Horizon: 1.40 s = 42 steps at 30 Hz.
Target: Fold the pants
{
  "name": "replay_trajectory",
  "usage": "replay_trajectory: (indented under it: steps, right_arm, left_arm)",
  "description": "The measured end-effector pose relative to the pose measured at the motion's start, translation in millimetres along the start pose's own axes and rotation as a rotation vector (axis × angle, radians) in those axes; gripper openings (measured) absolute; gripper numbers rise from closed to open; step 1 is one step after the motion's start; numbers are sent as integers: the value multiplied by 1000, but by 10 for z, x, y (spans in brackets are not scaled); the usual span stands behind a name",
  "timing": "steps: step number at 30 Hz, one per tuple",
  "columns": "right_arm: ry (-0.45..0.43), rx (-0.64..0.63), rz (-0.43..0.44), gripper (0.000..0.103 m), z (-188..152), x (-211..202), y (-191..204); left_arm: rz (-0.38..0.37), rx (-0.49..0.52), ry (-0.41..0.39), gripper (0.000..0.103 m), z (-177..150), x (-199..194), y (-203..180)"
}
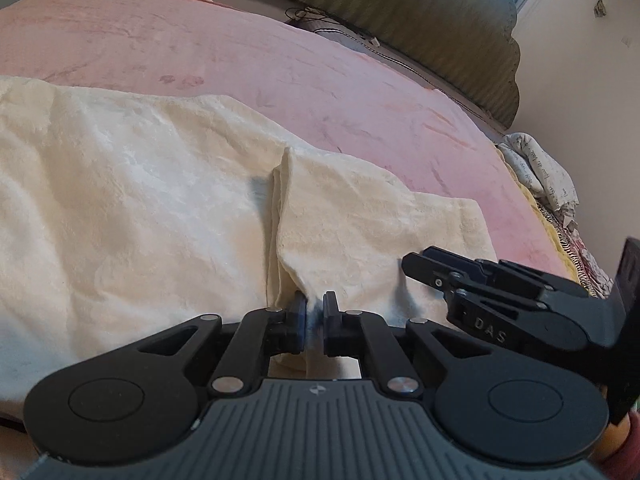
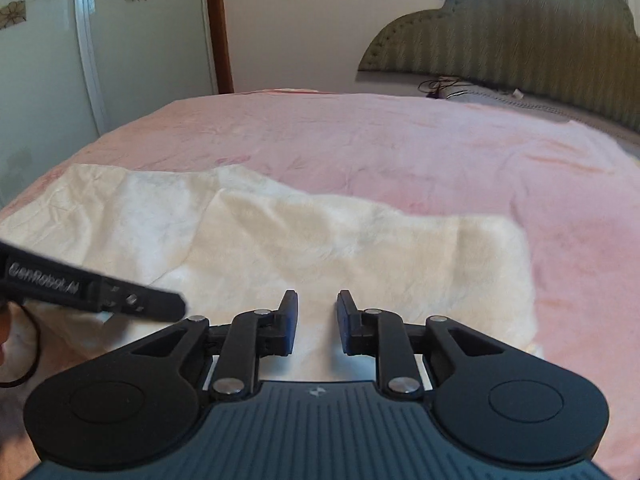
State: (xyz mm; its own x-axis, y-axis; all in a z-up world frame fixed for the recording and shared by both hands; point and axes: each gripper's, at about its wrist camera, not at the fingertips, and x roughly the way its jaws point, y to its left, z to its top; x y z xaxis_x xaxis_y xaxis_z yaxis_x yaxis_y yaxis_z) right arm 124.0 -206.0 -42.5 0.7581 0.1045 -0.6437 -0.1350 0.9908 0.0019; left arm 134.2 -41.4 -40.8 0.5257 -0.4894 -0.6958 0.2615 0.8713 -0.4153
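Your cream pants [image 1: 132,184] lie spread on the pink bed [image 1: 280,72], along its near edge, with the green headboard [image 1: 400,20] well beyond them. Taking the pants as your landmark: your left gripper [image 1: 315,312] sits at their near edge, its jaws closed on a pinched ridge of the fabric, which rises in a raised crease running away from the grip. Your right gripper [image 2: 317,320] hovers just beside the left one, over the same near edge; its jaws stand a little apart and nothing is pressed between them, though cloth lies under them.

As for progress, you seem to be early. One end of the pants looks like a squared, doubled edge, so a lengthwise fold may already be in place, but I cannot tell that for certain. The garment lies long across the bed, unshortened. What is left, by my reading, is to get the right jaws onto the fabric, then carry one end over the other and smooth the result.
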Motion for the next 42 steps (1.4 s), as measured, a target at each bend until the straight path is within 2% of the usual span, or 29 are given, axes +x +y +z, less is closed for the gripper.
replay_trajectory:
  steps: [4,6,8,13,15,17,19,21,23,26,28,30,33,37,42]
  right_arm:
    - [61,39,17,22,100,315,-173]
    - [55,71,9,23,147,298,-175]
    - [19,42,-23,23,145,195,-80]
    - [47,-41,-38,30,47,285,28]
    - [52,-4,-35,31,89,275,-1]
    - [19,4,-50,31,121,201,43]
    - [-11,-14,-38,31,157,117,153]
    - [-35,-44,19,31,201,39,325]
    - [-39,-116,86,32,244,2,589]
    - [-51,-300,166,32,262,1,1175]
    - [-73,-432,204,39,237,-14,1578]
    - [-101,-552,253,56,178,-31,1947]
    - [-123,-692,316,57,65,-35,2372]
    - [-131,-878,278,57,-109,23,2791]
    - [-166,-1053,177,56,-289,167,3100]
  left_arm:
    - [24,36,-9,11,-23,-7,-52]
    - [36,63,-12,20,-29,-16,-87]
    - [44,85,-16,20,-40,-22,-117]
    - [40,108,-18,20,-54,-60,-139]
    - [43,106,-21,26,-49,-110,-115]
    - [66,96,-34,46,-42,-173,-60]
    - [79,77,-66,49,-28,-300,38]
    - [105,53,-114,49,-7,-498,167]
    - [146,11,-172,54,23,-744,350]
    - [220,-80,-236,59,55,-1098,710]
    - [272,-156,-257,59,55,-1317,970]
    - [285,-225,-266,59,40,-1510,1206]
    - [266,-305,-278,60,-19,-1726,1504]
    - [263,-376,-266,61,-114,-1845,1754]
    - [134,-532,-226,61,-193,-1747,2057]
